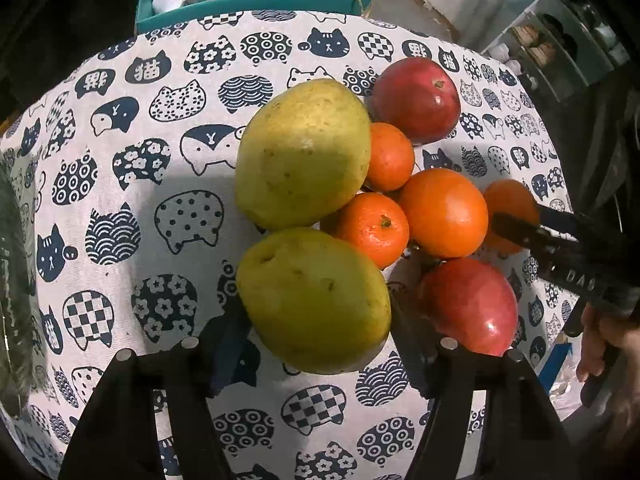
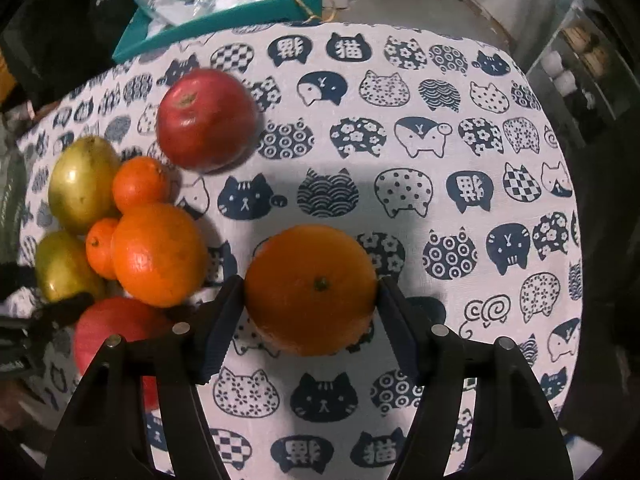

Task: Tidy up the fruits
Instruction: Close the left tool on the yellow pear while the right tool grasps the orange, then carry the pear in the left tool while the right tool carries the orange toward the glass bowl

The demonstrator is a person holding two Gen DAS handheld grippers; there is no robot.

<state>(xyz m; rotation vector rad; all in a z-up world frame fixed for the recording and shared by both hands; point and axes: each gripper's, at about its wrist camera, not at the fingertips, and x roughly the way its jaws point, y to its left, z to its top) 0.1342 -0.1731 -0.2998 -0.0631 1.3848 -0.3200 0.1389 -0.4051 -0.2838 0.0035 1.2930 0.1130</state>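
Dim, warm light from above; grey shadows fall on the cloth [image 2: 400, 128]. Small glints on the fruit. Fisheye bends the edges, corners black; slight softness throughout.

Looks like a home: cat-print tablecloth [image 2: 400, 184] under the tools, teal box [image 1: 256, 2] of plastic bags beyond them, cluttered storage shelves [image 2: 580, 64] far right.

tablecloth [image 2: 360, 208]: cat prints with "猫" | right gripper [image 1: 520, 220]: "DAO"
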